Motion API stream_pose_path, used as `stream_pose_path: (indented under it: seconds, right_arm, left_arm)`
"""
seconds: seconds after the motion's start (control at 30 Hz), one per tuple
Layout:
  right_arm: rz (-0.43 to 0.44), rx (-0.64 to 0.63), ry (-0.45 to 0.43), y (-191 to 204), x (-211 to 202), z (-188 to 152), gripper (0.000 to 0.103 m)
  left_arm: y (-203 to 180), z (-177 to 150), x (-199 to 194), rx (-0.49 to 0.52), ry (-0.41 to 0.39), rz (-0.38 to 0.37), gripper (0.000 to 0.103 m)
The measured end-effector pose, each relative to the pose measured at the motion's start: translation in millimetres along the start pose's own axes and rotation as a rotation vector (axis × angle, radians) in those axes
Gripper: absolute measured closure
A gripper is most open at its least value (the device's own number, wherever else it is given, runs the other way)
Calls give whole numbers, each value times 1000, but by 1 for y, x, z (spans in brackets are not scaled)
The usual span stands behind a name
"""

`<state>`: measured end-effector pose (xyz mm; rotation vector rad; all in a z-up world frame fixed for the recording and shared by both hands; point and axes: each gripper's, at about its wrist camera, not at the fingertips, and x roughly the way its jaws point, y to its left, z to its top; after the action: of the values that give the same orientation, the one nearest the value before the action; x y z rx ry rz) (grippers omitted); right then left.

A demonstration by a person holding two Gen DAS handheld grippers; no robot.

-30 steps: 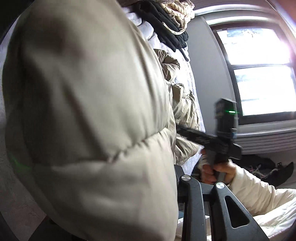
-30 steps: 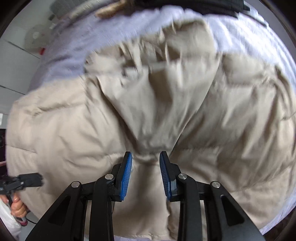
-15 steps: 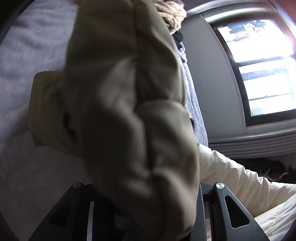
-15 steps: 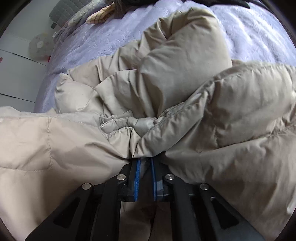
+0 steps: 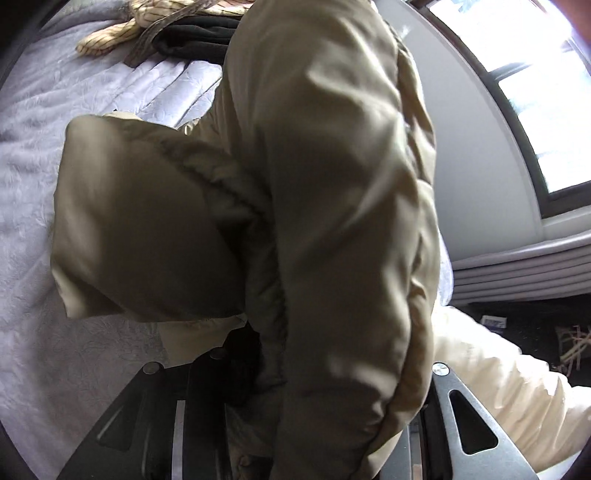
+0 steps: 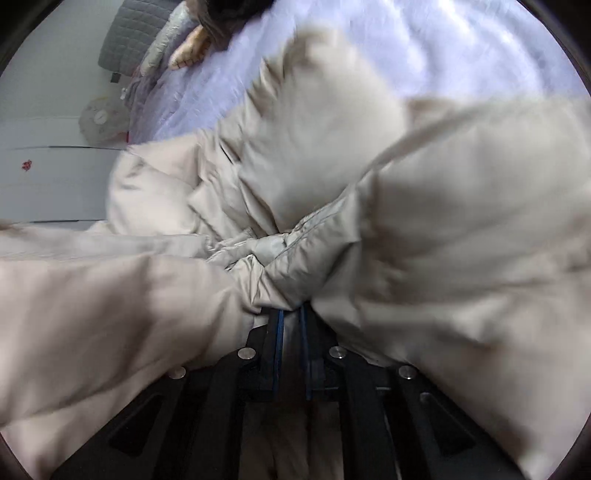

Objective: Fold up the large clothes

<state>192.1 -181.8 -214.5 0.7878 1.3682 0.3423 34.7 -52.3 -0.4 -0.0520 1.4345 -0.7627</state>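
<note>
A beige puffer jacket (image 5: 325,206) hangs in front of the left wrist camera, lifted above the lilac bed cover (image 5: 44,192). It drapes over my left gripper (image 5: 291,417) and hides the fingertips; the gripper is shut on its fabric. In the right wrist view the same jacket (image 6: 461,229) fills the frame, bunched and blurred. My right gripper (image 6: 291,321) is shut on a gathered fold of it, the blue pads (image 6: 279,347) close together.
A dark garment (image 5: 199,40) and a striped yellow cloth (image 5: 110,37) lie at the far end of the bed. A window (image 5: 535,92) and wall are on the right. A grey pillow (image 6: 136,33) and white cupboard (image 6: 48,177) are on the left.
The right gripper closed on a fold of the jacket and lifted it. The left gripper swung over the bed with the jacket hanging from it; the jacket bunched up.
</note>
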Motion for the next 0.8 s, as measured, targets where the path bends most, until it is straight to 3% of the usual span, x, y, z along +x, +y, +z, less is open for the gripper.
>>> stream_pose_path:
  seconds: [0.07, 0.17, 0.23, 0.37, 0.47, 0.5, 0.53, 0.57, 0.6, 0.73, 0.8]
  right_arm:
    - [-21, -19, -39, -5, -31, -6, 89]
    - [-53, 2, -110, -30, -80, -21, 73]
    - [-74, 38, -156, -54, -113, -39, 73]
    - [-118, 122, -226, -96, -162, -78, 73]
    - [-128, 175, -268, -125, -190, -105, 72]
    - [-131, 187, -278, -131, -198, -114, 68]
    - [-135, 199, -289, -136, -204, -121, 63]
    - [-141, 209, -303, -140, -210, -133, 52]
    - [-145, 215, -315, -148, -219, -146, 45]
    - [-84, 214, -361, -143, -232, -174, 40]
    - [-35, 182, -378, -124, -235, -181, 26]
  left_arm:
    - [-3, -2, 2, 9, 7, 35, 69]
    - [-15, -17, 10, 13, 18, 54, 62]
    - [-14, -21, 13, 26, 18, 23, 44]
    - [-38, -19, 46, 90, 40, -19, 33]
    - [-50, -15, 71, 98, 51, -78, 31]
    - [-54, -13, 81, 98, 58, -103, 28]
    - [-56, -11, 88, 93, 62, -127, 18]
    - [-57, -8, 96, 79, 62, -169, 15]
    - [-62, -2, 102, 65, 63, -189, 15]
    - [-56, 8, 124, 7, 95, -213, 15]
    - [-58, 17, 135, 16, 100, -199, 15]
